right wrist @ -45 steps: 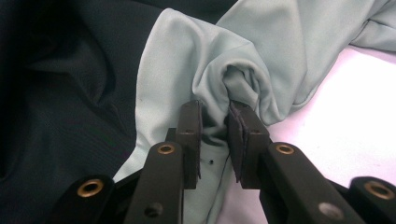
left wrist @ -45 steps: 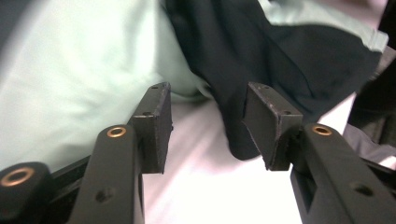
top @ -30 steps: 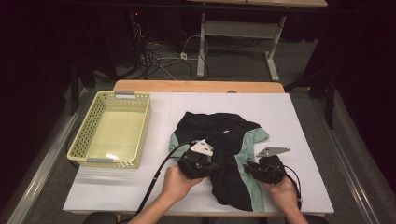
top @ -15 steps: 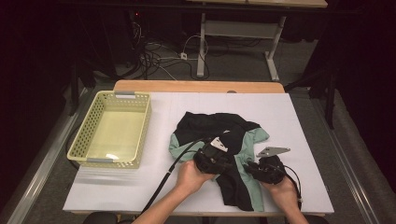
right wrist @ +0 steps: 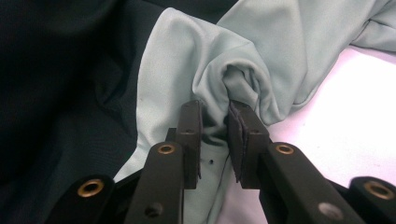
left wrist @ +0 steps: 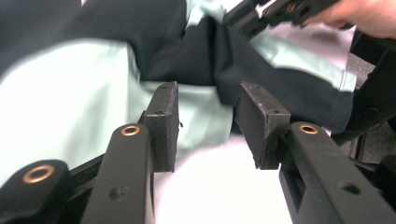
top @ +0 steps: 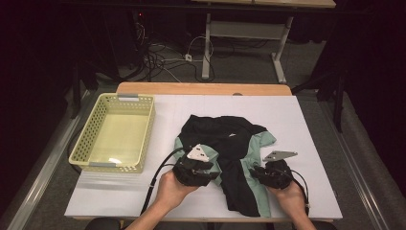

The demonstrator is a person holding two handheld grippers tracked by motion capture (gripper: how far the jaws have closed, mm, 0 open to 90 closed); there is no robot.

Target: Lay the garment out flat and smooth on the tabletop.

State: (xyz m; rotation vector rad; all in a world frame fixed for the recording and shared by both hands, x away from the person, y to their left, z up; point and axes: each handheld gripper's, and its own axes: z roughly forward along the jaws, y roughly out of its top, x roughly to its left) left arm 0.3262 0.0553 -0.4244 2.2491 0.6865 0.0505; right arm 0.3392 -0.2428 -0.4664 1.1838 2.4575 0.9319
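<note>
My right gripper pinches a fold of the black-and-mint fabric garment lying mid-desk. Left gripper fingers, just opening, stand spread and empty. Folding underway; next, I regrasp the left edge.

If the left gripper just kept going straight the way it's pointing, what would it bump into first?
Most likely the black and mint green garment. The left gripper has just been opening its jaws, with nothing between them, and the cloth's edge lies on the white table right ahead. Depth is hard to judge, so the pads might scrape the table first.
</note>
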